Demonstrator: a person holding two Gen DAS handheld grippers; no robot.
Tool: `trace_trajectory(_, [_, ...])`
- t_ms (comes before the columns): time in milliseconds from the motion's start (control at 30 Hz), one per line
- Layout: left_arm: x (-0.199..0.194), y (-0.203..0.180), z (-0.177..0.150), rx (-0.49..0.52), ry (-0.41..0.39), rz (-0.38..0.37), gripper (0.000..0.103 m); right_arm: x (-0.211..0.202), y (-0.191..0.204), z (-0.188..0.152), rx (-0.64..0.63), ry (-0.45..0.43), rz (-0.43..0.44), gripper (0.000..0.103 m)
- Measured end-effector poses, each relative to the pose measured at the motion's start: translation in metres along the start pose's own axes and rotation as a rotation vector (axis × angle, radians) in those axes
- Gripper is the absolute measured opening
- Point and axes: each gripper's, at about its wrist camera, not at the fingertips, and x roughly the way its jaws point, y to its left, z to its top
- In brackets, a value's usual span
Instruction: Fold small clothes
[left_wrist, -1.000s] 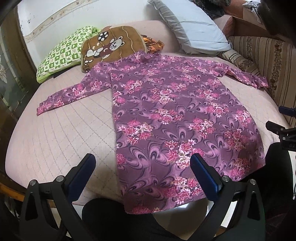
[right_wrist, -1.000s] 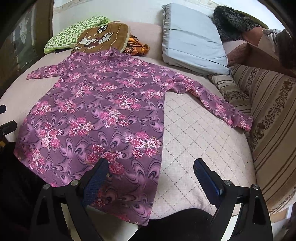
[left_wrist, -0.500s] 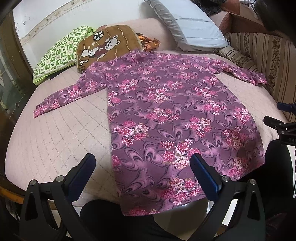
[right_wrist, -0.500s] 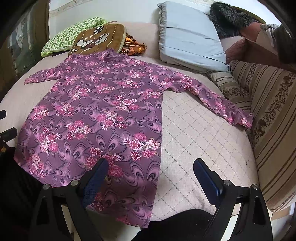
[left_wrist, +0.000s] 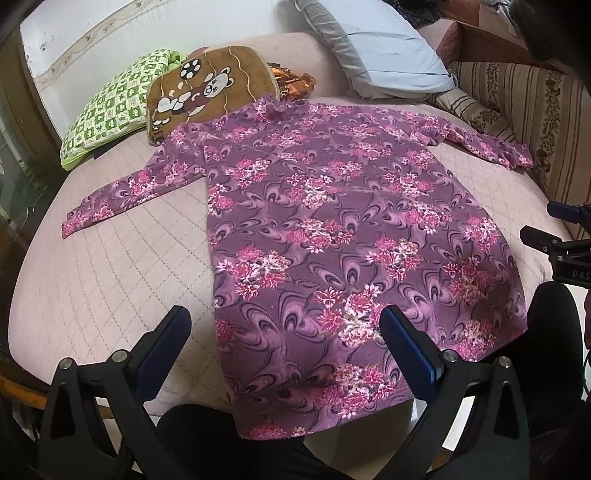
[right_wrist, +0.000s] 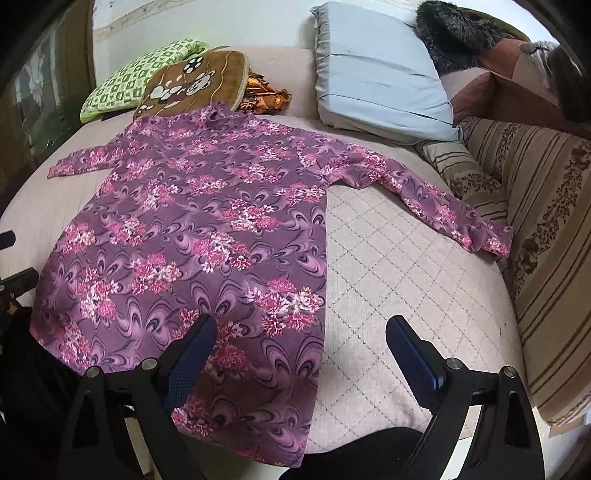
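A purple floral long-sleeved dress (left_wrist: 332, 236) is lying spread flat on the quilted pink bed cover (left_wrist: 110, 266), its collar pointing toward the far edge and its hem hanging slightly over the near edge. Both sleeves are stretching out sideways, one toward the left edge, the other reaching toward the striped cushion (right_wrist: 546, 206) at the right edge.

The left gripper (left_wrist: 284, 332) is hovering released, jaws spread wide, above the hem's left corner, not touching the fabric. The right gripper (right_wrist: 301, 339) is likewise hovering with jaws wide apart over the hem's right corner, holding nothing.

Along the far edge, a green checkered pillow (left_wrist: 110, 110) is resting beside a brown bear-print cushion (left_wrist: 207, 88), whose lower edge the dress's shoulder is overlapping. A light blue pillow (right_wrist: 376, 74) is leaning near the far right corner.
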Motion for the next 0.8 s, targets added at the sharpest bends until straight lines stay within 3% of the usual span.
trace_trajectory(500, [0.011,-0.005,0.01,0.004,0.027,-0.007,0.103,0.015,-0.017,-0.002,0.061,0.032,0.019,0.093])
trace_trajectory(633, [0.016,-0.004,0.015,-0.003,0.031,-0.013,0.103,0.023,-0.028,0.001,0.124,0.062,0.059,0.093])
trace_trajectory(800, [0.03,0.005,0.03,-0.042,0.06,-0.01,0.103,0.033,-0.058,0.01,0.212,0.061,0.049,0.093])
